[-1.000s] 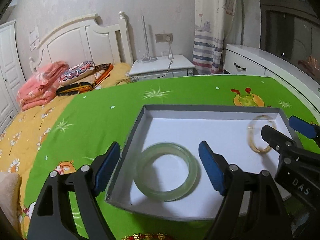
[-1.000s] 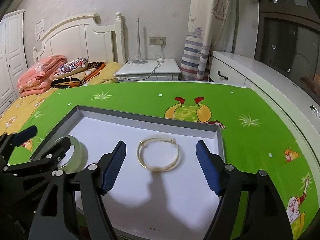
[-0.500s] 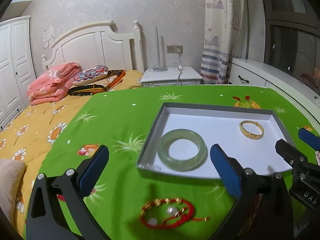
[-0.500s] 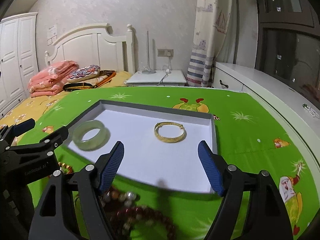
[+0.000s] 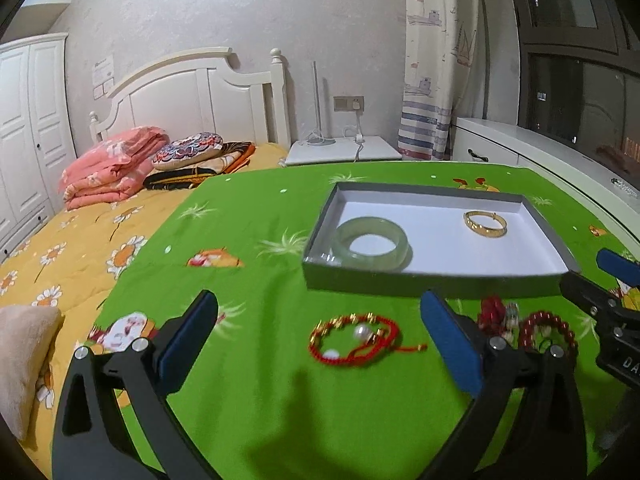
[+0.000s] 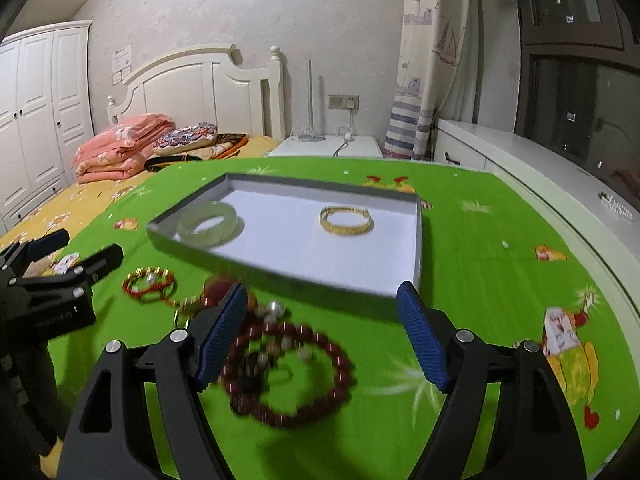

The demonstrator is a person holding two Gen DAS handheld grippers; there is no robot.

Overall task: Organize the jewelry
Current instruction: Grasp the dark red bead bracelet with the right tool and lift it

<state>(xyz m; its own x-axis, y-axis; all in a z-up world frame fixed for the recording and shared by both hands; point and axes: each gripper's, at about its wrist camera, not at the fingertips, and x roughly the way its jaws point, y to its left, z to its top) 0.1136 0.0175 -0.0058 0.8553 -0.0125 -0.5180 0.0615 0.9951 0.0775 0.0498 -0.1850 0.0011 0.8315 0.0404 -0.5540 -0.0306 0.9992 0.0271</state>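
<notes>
green cloth (image 5: pixel 256 400) fills the view, and starting on the left, the left gripper (image 5: pixel 320 344) hangs above it with its blue pads spread wide and nothing between them. right under that gap lies the red cord bracelet (image 5: pixel 354 338), with white beads and small gold bits, loose on the cloth and not yet in the box. next along, nearer the right gripper (image 6: pixel 320 340), a dark red bead bracelet (image 6: pixel 288 376) and a tangle of smaller beaded pieces (image 6: pixel 256 312) sit just in front of the tray — blurred, so i can't count them. the right gripper's jaws are released too, holding nothing, poised over that bead loop. beyond them the grey tray (image 5: pixel 436 280) with its white floor already holds two pieces: the pale jade bangle (image 5: pixel 372 242) at its left end and the gold bangle (image 5: pixel 485 222) towards the right, well apart. so my read — two items sorted, at least three left outside, roughly the midpoint. looks like each gripper is lined up for its next pick, cord bracelet left, bead bracelet right.
</notes>
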